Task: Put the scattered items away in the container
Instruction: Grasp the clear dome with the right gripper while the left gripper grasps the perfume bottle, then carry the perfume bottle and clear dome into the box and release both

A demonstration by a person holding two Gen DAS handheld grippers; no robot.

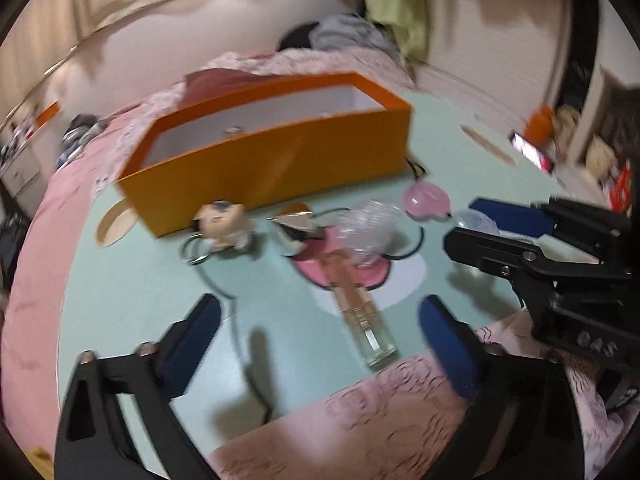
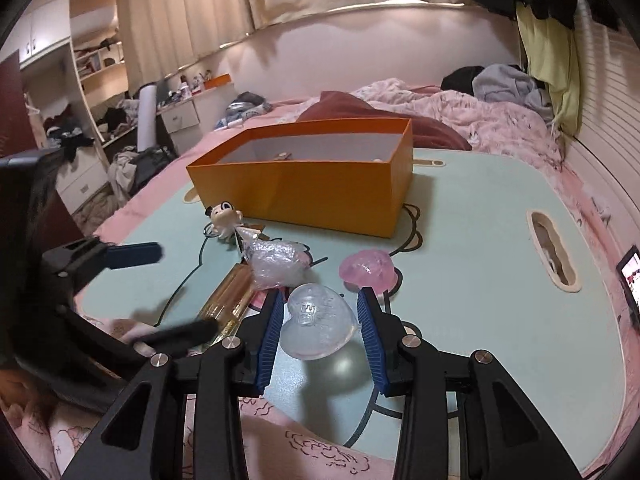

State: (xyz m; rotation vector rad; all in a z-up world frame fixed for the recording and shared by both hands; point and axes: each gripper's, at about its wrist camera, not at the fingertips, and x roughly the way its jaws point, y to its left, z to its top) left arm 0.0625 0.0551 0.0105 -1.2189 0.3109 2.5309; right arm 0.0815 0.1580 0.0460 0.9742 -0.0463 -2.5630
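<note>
An open orange box is seen beyond both tools on the pale green worktop; one or two small items lie on its white floor, too small to be identified. The right tool is set narrowly about a clear heart-shaped piece, its blue pads close on either side, though contact cannot be confirmed. Just ahead of it lie a pink translucent heart and a crumpled clear plastic wrap, and to its left a clear bottle of amber liquid. The left tool is held wide open, nothing between its fingers, with the bottle directly ahead of it. Further ahead, close against the box's near wall, a small cartoon figurine is seen. The worktop is laid on a bed covered in pink bedding; cream curtains and cluttered shelves are seen behind.
</note>
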